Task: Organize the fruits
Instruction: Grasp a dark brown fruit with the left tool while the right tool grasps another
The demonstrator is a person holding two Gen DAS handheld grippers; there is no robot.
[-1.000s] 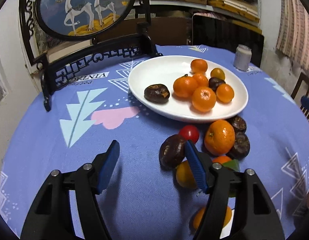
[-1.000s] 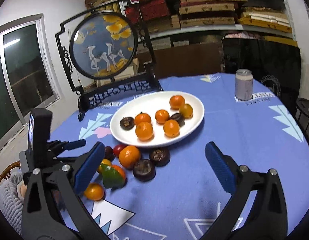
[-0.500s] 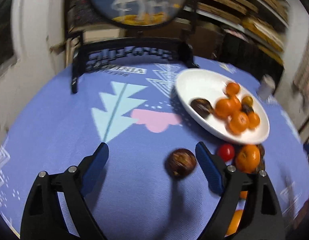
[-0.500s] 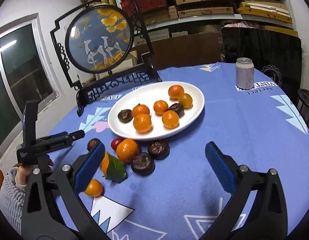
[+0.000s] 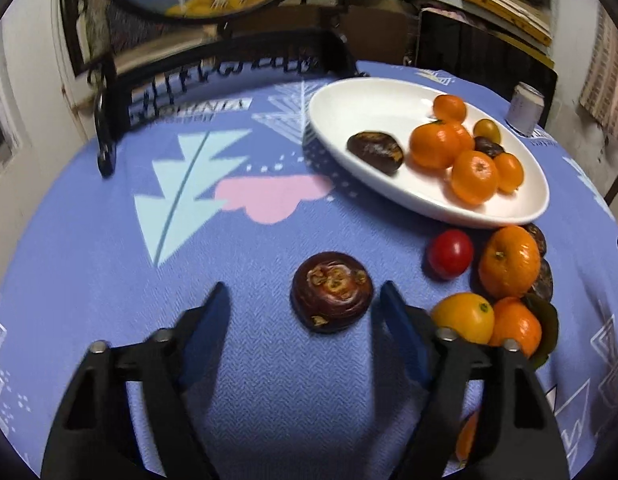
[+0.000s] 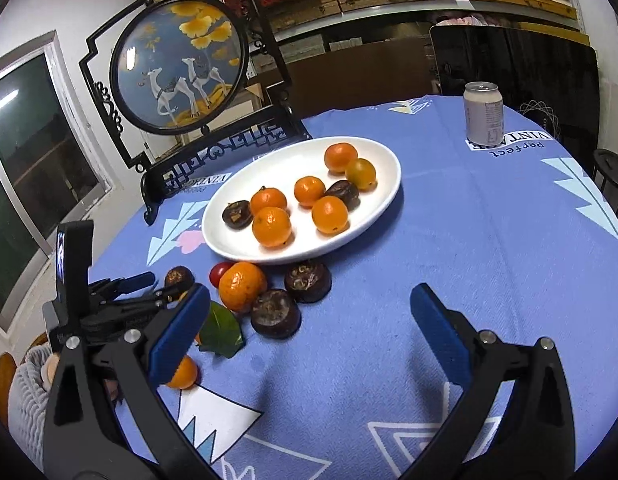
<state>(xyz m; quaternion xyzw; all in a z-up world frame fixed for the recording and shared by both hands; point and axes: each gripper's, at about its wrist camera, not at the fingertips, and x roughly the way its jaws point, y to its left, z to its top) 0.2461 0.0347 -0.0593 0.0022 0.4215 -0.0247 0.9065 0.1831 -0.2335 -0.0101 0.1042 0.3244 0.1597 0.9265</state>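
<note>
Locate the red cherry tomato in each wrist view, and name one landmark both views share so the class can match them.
Left wrist view: the red cherry tomato lies right of centre on the cloth, just below the white plate rim.
Right wrist view: it shows left of centre, partly hidden behind a mandarin.
Shared landmark: the white plate.
</note>
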